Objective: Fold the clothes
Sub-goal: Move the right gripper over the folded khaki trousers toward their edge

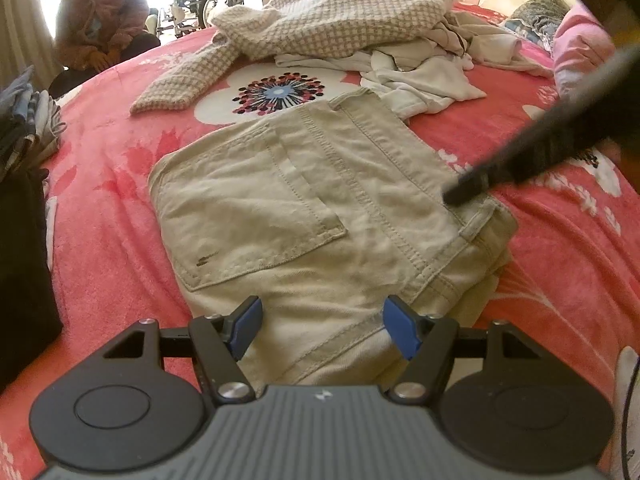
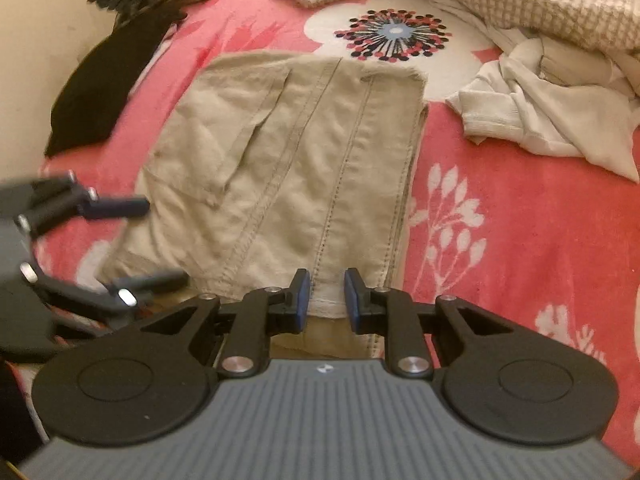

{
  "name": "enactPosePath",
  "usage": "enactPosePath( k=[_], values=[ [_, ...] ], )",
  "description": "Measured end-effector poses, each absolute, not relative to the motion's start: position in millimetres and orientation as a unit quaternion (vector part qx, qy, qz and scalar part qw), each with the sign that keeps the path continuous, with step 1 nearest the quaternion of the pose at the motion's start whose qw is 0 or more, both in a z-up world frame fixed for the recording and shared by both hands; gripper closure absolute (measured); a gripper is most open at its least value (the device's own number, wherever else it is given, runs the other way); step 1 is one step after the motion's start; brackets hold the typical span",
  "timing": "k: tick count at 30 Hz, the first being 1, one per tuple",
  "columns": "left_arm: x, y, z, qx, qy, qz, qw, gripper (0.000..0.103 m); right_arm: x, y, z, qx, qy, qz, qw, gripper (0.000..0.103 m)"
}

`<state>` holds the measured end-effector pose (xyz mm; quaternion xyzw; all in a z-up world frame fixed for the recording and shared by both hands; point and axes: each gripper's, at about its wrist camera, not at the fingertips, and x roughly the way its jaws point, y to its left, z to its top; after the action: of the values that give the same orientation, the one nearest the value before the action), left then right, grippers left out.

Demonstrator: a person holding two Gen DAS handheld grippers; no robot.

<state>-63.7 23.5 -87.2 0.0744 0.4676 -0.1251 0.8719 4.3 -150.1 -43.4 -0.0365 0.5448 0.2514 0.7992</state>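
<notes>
- The beige trousers (image 1: 320, 200) are seen folded into a compact rectangle on the pink flowered bed (image 1: 120, 220), back pocket uppermost, roughly in the middle of the cover
- The left claw (image 1: 322, 328) is held wide open over the near edge of the trousers; nothing is gripped between its blue pads, and whether the cloth is touched cannot be told
- The right claw (image 2: 327, 294) is narrowed to a small gap above the trousers' near edge; no cloth is seen pinched between its pads, so it is judged empty
- The step in hand is judged to be the finishing of the trouser fold, with the bundle being released or tidied
- A checked knit garment (image 1: 332, 16) and crumpled white clothes (image 1: 420, 76) are left unfolded further back; dark folded items (image 2: 100, 80) are stacked at the bed's edge
- The next move is judged to call for the folded trousers to be set aside on the stack, or for another garment to be drawn forward and spread flat
</notes>
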Motion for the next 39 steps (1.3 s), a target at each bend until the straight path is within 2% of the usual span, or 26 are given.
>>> enactPosePath(
  k=[5,9,15,21,27,31,39],
  values=[
    [-63,22,-87,0.076,0.468,-0.122,0.872,0.034,10,-152,-35,-0.048,0.517,0.246,0.819,0.084],
    [-64,22,-87,0.076,0.468,-0.122,0.872,0.034,9,-152,-63,-0.054,0.546,0.24,0.801,0.084],
    [-63,22,-88,0.076,0.468,-0.122,0.872,0.034,20,-154,-38,-0.022,0.523,0.241,0.817,0.084],
    [-64,22,-87,0.076,0.468,-0.12,0.872,0.034,26,-147,-69,-0.043,0.546,0.231,0.804,0.084],
    [-64,21,-88,0.077,0.467,-0.119,0.873,0.033,38,-142,-44,-0.041,0.514,0.231,0.825,0.083],
    [-65,21,-87,0.079,0.465,-0.12,0.874,0.033,45,-140,-70,-0.041,0.53,0.225,0.817,0.084],
    [-66,22,-88,0.077,0.464,-0.119,0.875,0.033,58,-140,-53,-0.025,0.506,0.219,0.834,0.083]
  ],
)
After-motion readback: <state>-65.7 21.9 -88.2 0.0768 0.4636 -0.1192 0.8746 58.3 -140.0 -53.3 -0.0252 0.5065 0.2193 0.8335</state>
